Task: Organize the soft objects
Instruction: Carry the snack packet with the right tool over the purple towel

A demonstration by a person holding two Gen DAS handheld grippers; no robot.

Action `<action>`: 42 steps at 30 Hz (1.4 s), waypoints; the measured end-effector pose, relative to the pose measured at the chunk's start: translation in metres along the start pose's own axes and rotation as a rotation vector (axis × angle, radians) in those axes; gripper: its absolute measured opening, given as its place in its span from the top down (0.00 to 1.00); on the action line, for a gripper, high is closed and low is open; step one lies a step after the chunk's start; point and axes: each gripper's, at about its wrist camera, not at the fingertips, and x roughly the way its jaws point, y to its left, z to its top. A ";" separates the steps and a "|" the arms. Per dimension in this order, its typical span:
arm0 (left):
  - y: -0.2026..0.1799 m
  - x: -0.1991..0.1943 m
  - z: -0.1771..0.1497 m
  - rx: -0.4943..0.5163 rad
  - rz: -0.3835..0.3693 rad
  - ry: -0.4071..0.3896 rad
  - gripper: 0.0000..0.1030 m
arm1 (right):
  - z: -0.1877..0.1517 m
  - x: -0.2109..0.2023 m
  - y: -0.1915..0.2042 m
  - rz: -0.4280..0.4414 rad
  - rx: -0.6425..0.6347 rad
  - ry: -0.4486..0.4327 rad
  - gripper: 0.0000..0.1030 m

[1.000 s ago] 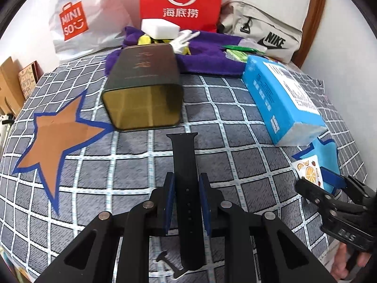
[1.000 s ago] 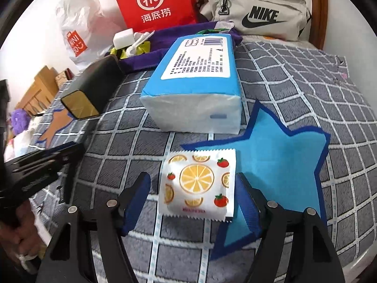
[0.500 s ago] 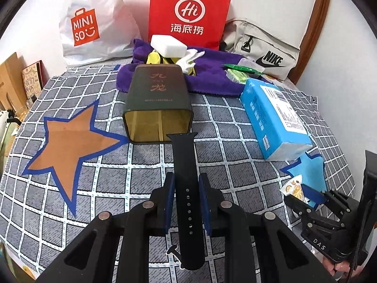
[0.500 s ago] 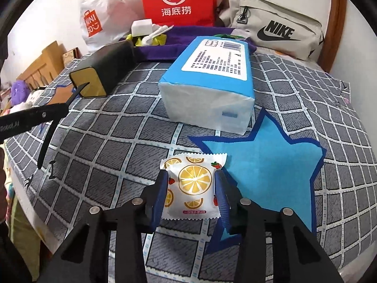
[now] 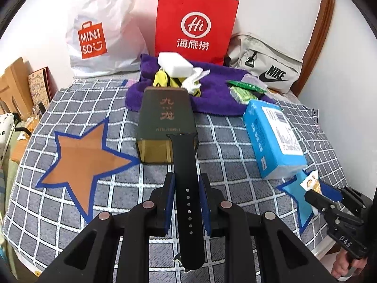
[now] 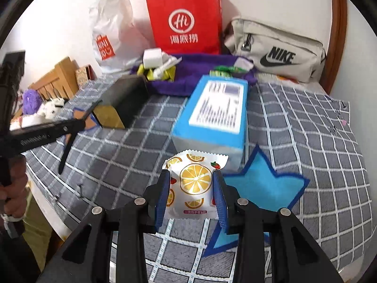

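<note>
Two grips seen: left gripper (image 5: 186,197) clamped on black watch strap (image 5: 186,176), right gripper (image 6: 191,194) on fruit-print packet (image 6: 192,184); best lifted gently, without crushing.

Both tongs tilt downward, left tongs (image 5: 186,188) clamped narrow, right tongs (image 6: 192,188) clamped wider

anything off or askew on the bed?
Only the dark box: it lies tipped on its side, open end facing the camera, empty as far as visible. The watch strap and orange-print packet sit straight in their grippers.
</note>
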 end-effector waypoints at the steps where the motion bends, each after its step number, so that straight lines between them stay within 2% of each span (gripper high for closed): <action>1: -0.001 -0.001 0.003 0.001 0.002 -0.004 0.81 | 0.005 -0.002 -0.002 0.016 0.012 -0.005 0.65; 19: -0.008 -0.015 0.049 0.002 0.036 -0.053 0.81 | 0.064 -0.020 -0.015 0.009 -0.020 -0.097 0.65; 42: -0.009 0.005 0.111 0.005 0.043 -0.084 0.81 | 0.141 0.006 -0.026 0.005 -0.038 -0.138 0.65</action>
